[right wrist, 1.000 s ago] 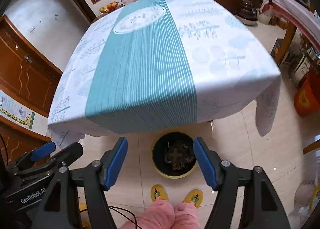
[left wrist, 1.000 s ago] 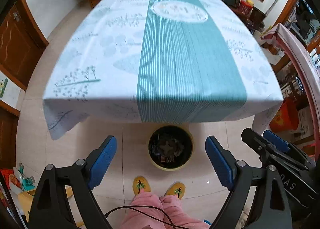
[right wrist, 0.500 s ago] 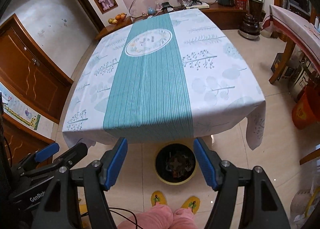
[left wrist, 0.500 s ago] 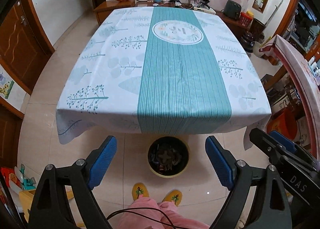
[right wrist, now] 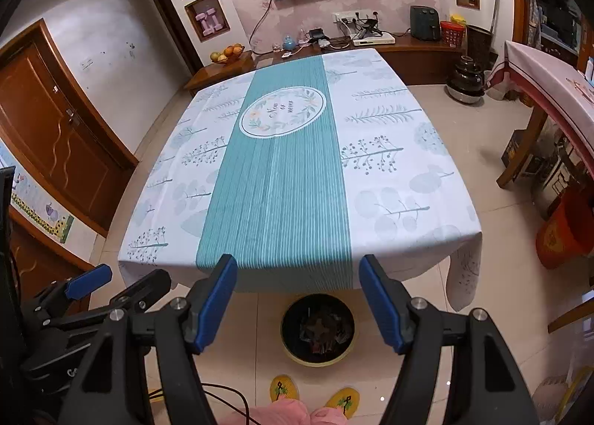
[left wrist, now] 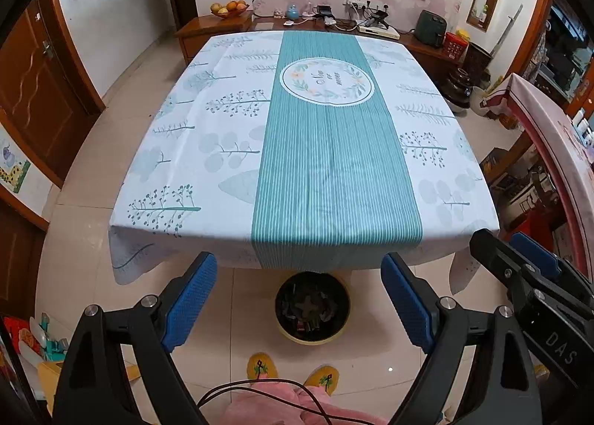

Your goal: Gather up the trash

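Note:
A round yellow-rimmed trash bin (left wrist: 312,308) with a black liner stands on the floor at the table's near edge, with dark scraps inside. It also shows in the right wrist view (right wrist: 317,328). My left gripper (left wrist: 299,298) is open and empty, held above the floor in front of the bin. My right gripper (right wrist: 299,298) is open and empty beside it, and shows at the right of the left wrist view (left wrist: 527,269). The table (left wrist: 222,150) has a white and teal cloth with nothing on it.
The person's yellow slippers (left wrist: 293,371) stand just behind the bin. A wooden sideboard (left wrist: 211,25) with a fruit bowl (left wrist: 228,9) is at the far wall. A second table (right wrist: 549,83) and an orange bin (right wrist: 564,228) are on the right. Wooden doors (right wrist: 55,142) on the left.
Both grippers have risen and tilted up, so the table looks farther and the far wall and TV have come into view. Both stay open and empty.

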